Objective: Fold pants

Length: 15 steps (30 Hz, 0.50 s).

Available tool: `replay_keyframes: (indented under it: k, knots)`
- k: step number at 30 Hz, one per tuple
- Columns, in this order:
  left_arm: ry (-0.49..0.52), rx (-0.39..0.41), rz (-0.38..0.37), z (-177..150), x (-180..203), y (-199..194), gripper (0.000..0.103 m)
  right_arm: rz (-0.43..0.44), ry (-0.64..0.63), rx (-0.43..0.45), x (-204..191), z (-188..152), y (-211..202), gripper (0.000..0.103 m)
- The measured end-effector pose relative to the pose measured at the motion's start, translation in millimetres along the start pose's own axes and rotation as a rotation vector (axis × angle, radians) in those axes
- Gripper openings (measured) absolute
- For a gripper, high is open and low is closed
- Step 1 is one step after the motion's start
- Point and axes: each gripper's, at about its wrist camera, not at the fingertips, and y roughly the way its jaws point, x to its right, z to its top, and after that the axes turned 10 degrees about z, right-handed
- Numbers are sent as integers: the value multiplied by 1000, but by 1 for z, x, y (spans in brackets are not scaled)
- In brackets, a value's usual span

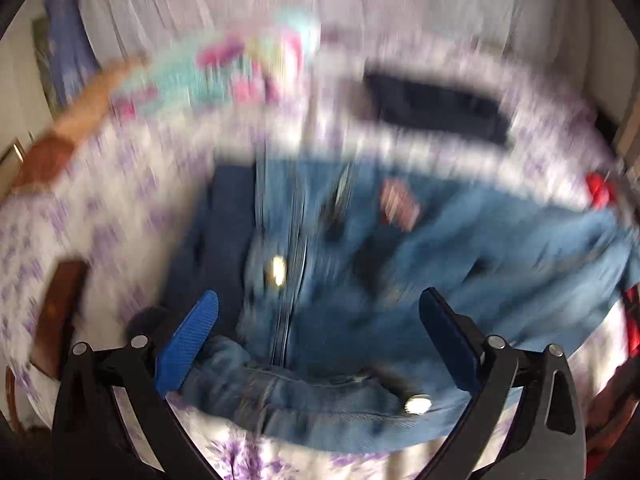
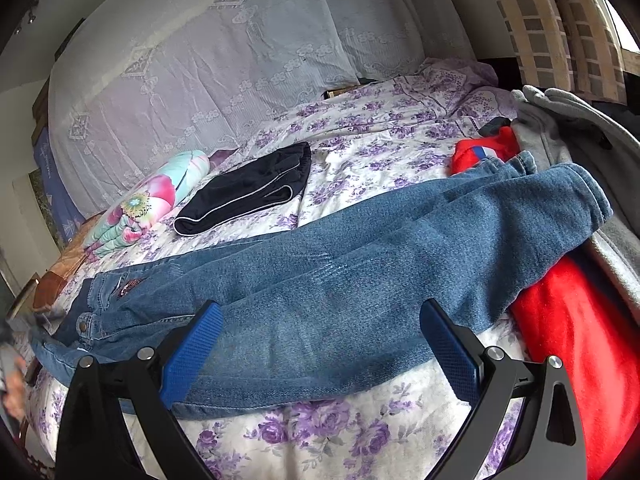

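Note:
Blue jeans (image 2: 320,280) lie flat across the floral bed, waist at the left, legs running right onto a clothes pile. In the blurred left wrist view the jeans' waistband and fly (image 1: 304,280) lie spread below my left gripper (image 1: 320,312), which is open and empty just above them. My right gripper (image 2: 322,320) is open and empty over the thigh part of the jeans, blue pads wide apart.
Folded dark shorts (image 2: 248,188) and a flowered pillow (image 2: 148,200) lie farther back on the floral sheet (image 2: 360,136). A red garment (image 2: 568,320) and grey clothes (image 2: 560,120) pile at the right. A lace curtain (image 2: 240,40) hangs behind the bed.

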Motion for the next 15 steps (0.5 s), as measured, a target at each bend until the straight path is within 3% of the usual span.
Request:
replay_keyframes:
  k: [3, 7, 11, 15]
  knots:
    - [43, -3, 8, -45, -10, 17, 99, 5, 9, 3, 1, 0, -1, 100]
    - [116, 115, 70, -92, -8, 2, 98, 9, -2, 7, -1, 1, -1, 99]
    - [48, 148, 56, -89, -15, 5, 99, 24, 1, 29, -1, 1, -8, 99]
    - [47, 189, 71, -90, -10, 5, 99, 27, -63, -17, 6, 8, -15, 100]
